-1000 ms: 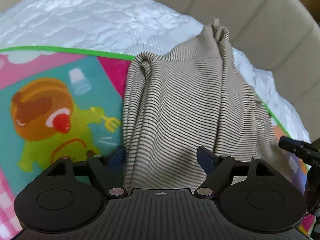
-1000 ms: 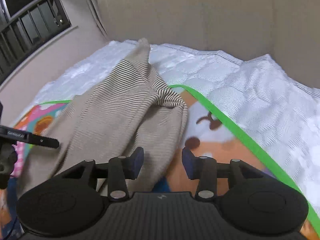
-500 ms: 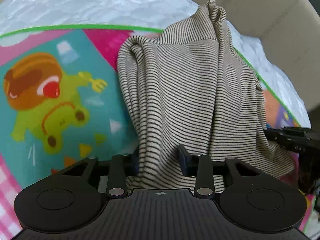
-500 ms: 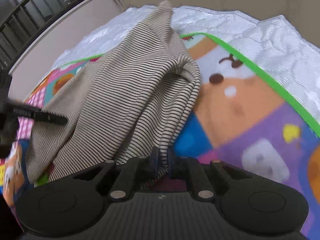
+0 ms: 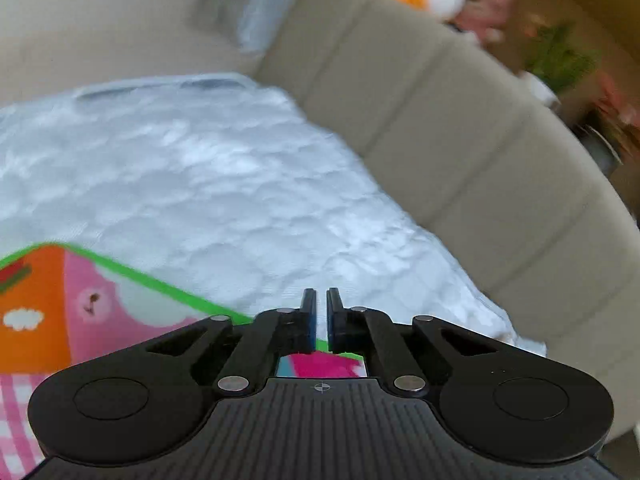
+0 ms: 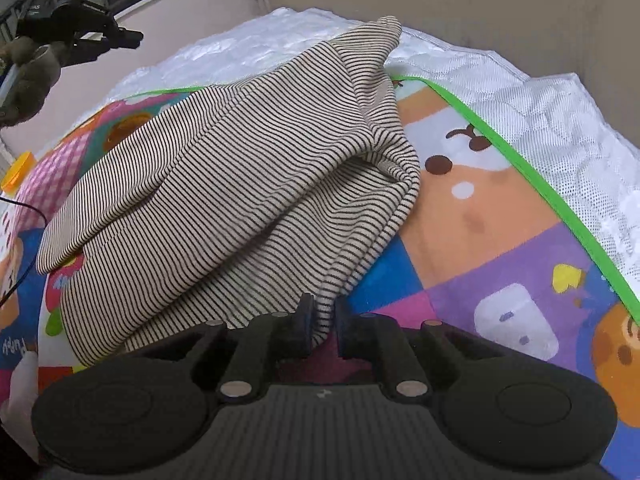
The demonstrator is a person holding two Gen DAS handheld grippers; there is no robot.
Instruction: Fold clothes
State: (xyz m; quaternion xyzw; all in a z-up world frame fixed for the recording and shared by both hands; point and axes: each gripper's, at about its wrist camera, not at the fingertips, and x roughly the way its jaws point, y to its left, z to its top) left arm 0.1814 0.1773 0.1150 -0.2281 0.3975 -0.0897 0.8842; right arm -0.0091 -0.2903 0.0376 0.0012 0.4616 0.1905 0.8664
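The left gripper [image 5: 319, 318] had its jaws drawn nearly together with only a thin slit between them, and no cloth showed in that slit; the striped garment was absent from its own view. Ahead of the jaws lay the white quilted cover [image 5: 224, 184], with the green-edged play mat [image 5: 100, 300] below and to the left of them and the beige sofa back [image 5: 460, 140] rising beyond to the right. In the other camera this tool [image 6: 86, 28] appeared high and well apart from the cloth, so it seemed to be raised clear and carrying nothing.

The right gripper [image 6: 320, 326] was clamped on a bunched edge of the striped garment [image 6: 240, 184], a fold of fabric pinched between its jaws. From that pinch the garment spread forward and to the left of the jaws, rumpled over the mat [image 6: 500, 240], its far tip reaching the white cover [image 6: 520, 100]. That low edge hold probably served to drag or spread the cloth flat before any fold, which looked hardly begun.
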